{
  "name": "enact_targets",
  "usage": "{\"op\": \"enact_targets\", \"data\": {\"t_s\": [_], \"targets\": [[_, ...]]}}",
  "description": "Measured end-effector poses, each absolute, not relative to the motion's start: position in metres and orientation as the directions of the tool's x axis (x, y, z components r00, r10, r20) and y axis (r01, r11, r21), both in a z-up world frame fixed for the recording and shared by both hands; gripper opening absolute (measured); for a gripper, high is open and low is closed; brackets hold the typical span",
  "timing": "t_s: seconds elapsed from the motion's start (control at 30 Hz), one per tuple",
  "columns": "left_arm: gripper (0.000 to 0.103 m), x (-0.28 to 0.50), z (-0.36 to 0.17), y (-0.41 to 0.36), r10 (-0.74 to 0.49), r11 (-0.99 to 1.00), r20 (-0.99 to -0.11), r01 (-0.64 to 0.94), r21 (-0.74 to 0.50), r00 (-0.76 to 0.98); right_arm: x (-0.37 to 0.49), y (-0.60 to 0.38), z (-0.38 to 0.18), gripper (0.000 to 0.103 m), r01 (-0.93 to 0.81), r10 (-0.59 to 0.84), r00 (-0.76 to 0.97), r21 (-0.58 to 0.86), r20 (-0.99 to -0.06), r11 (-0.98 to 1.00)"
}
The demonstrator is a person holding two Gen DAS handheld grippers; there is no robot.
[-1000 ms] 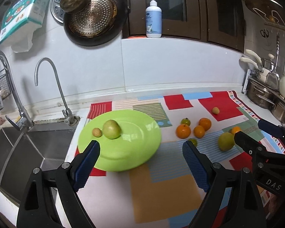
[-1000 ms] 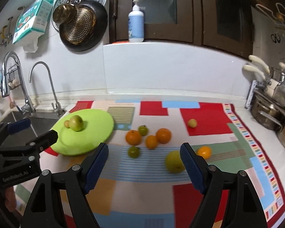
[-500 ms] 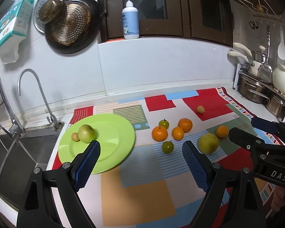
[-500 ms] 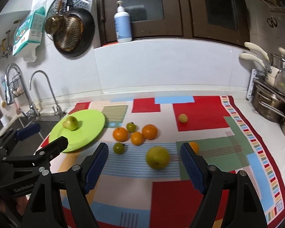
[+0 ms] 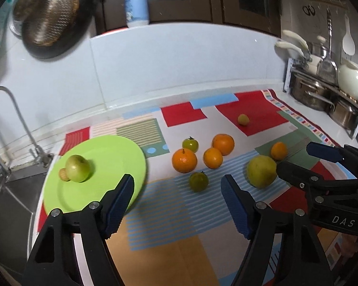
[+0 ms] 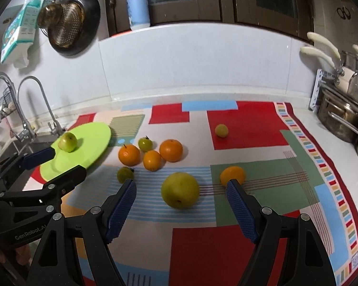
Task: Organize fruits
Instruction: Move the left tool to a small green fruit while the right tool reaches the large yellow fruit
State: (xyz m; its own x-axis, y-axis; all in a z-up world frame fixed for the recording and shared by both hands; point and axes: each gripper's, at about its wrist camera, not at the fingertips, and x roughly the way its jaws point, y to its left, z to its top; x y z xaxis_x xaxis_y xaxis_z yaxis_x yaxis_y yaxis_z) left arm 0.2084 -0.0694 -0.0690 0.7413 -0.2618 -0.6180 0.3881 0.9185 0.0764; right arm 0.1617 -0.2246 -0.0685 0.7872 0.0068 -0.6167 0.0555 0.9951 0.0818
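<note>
your left gripper (image 5: 177,187) shifted right off the green plate (image 5: 112,152), jaws closing on nothing, your right gripper (image 6: 180,190) now framing the big yellow-green fruit (image 6: 180,190)

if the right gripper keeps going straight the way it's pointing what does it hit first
Most likely the large yellow-green fruit: it lies on the patterned mat just ahead of the open right gripper, about centred between its fingers. Depth is uncertain, so the gripper could meet the mat first.
</note>
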Motion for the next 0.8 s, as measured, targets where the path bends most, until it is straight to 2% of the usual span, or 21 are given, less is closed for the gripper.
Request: {"op": "enact_targets", "data": {"t_s": [0.2, 0.63, 0.77, 0.8], "targets": [[0.066, 0.229, -0.091, -0.081, -0.277, 0.897, -0.667, 0.436, 0.079, 0.691, 0.180, -0.228, -0.087, 0.078, 0.053, 0.021, 0.752, 0.092, -0.659, 0.994], [0.054, 0.263, -0.123, -0.099, -0.308, 0.869, -0.746, 0.495, 0.033, 0.591, 0.207, -0.230, -0.115, 0.065, 0.026, 0.092, 0.685, 0.151, -0.722, 0.988], [0.045, 0.269, -0.128, -0.105, -0.305, 0.868, -0.758, 0.495, 0.027, 0.576, 0.213, -0.234, -0.120, 0.059, 0.024, 0.117, 0.672, 0.179, -0.731, 0.983], [0.040, 0.270, -0.129, -0.106, -0.306, 0.868, -0.762, 0.497, 0.024, 0.571, 0.214, -0.235, -0.121, 0.057, 0.024, 0.123, 0.668, 0.187, -0.733, 0.982]]}}
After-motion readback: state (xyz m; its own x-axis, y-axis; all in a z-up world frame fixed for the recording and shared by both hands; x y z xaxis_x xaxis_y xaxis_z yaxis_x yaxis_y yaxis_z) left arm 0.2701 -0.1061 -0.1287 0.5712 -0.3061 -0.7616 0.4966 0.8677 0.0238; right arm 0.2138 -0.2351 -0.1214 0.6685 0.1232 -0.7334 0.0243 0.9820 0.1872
